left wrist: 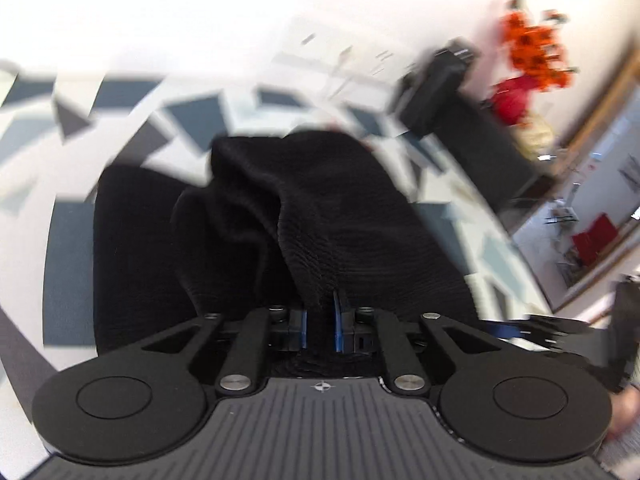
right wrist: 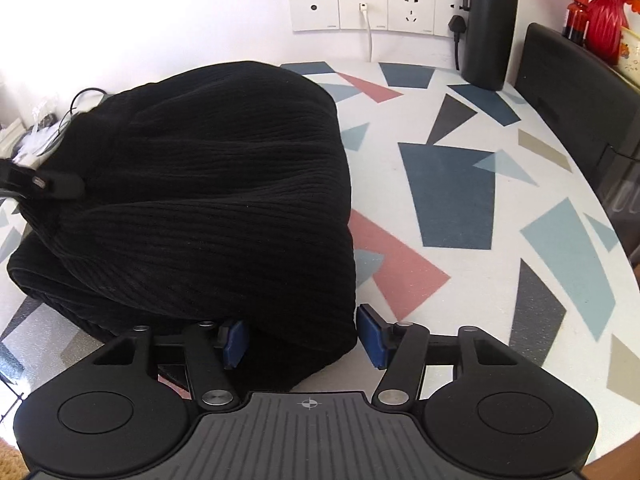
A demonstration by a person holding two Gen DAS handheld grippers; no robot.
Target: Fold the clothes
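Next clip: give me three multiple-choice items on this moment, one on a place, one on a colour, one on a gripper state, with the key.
1. Where does the black bottle stand?
A. by the wall sockets
B. on the garment
C. on the floor

2. What colour is the ribbed garment?
A. red
B. black
C. white

3. What is the left gripper doing?
A. wide open
B. holding the bottle
C. pinching garment cloth

Key: 1 A, it stands on the table at the sockets; 2 B, black throughout; 3 C, bunched fabric sits between its blue pads.
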